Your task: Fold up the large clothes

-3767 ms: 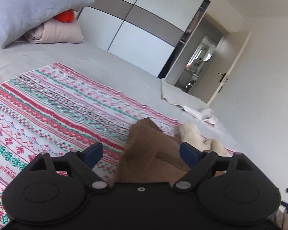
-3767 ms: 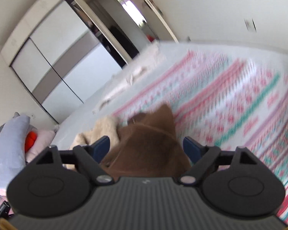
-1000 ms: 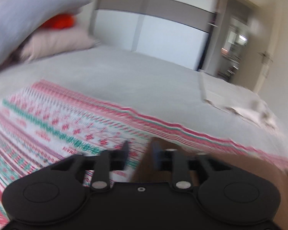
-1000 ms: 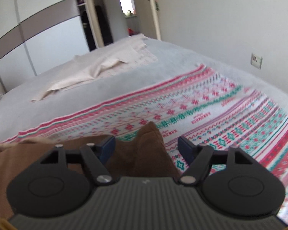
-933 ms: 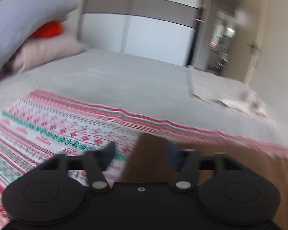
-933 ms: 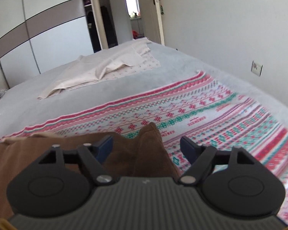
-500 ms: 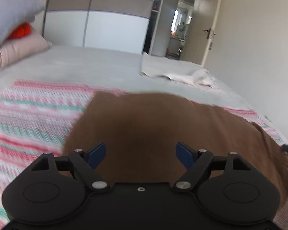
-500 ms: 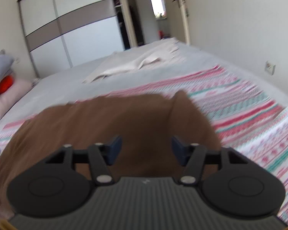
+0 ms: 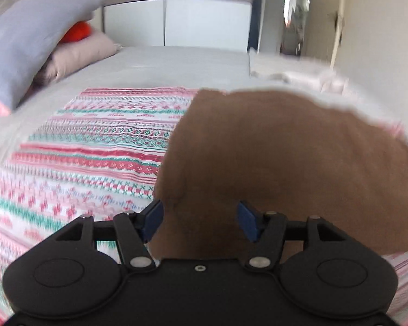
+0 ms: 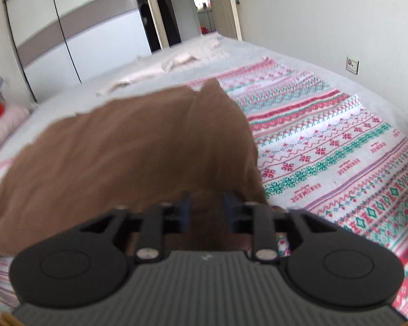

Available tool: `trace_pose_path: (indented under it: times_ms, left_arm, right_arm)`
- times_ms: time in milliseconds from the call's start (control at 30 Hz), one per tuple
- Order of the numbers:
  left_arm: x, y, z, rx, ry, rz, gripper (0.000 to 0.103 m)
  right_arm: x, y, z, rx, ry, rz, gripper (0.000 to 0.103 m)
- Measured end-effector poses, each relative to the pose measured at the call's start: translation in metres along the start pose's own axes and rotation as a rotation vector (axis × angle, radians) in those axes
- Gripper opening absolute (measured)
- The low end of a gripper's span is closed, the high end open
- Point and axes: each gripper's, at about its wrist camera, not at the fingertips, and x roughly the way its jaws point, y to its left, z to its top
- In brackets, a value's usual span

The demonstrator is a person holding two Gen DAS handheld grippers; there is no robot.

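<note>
I have the brown garment spread out over the red-and-green patterned blanket on the bed, and from both wrist views it fills the space straight ahead of my tools. My left gripper sits at the garment's near left edge with its blue pads standing well apart; the jaws have just been closing in somewhat, cloth lies between them, but I see no pad pressing on it. My right gripper is over the garment's near right corner, jaws narrower and just opened a touch, with brown fabric between the pads; the blur keeps me from telling whether they pinch it. I judge the task is early: the garment looks opened out roughly flat, its far edge ragged and one corner poking up, and I see no clean fold made yet. Still ahead, as I read it, are smoothing, folding it over itself, and squaring it off. A pale cloth lies beyond, near the wardrobe, and pillows are stacked to the left.
</note>
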Motion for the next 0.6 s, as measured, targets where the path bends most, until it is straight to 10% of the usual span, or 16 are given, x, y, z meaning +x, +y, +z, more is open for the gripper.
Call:
trace_pose_path:
  times_ms: [133,233,600]
  left_arm:
    - [-0.023,0.040,-0.012,-0.240,-0.018,-0.151,0.091]
    - [-0.010,0.060,-0.019,-0.377,0.056,-0.218,0.092]
    - [0.048,0.065,-0.060,-0.823,0.197,-0.454,0.092]
  right_arm:
    - [-0.022,-0.003,0.001,0.025,-0.002,0.029,0.071]
    - [-0.023,-0.019,0.000,0.162,0.052,0.057,0.089]
    - [0.029,-0.067,-0.030,0.657,0.214,0.310,0.092]
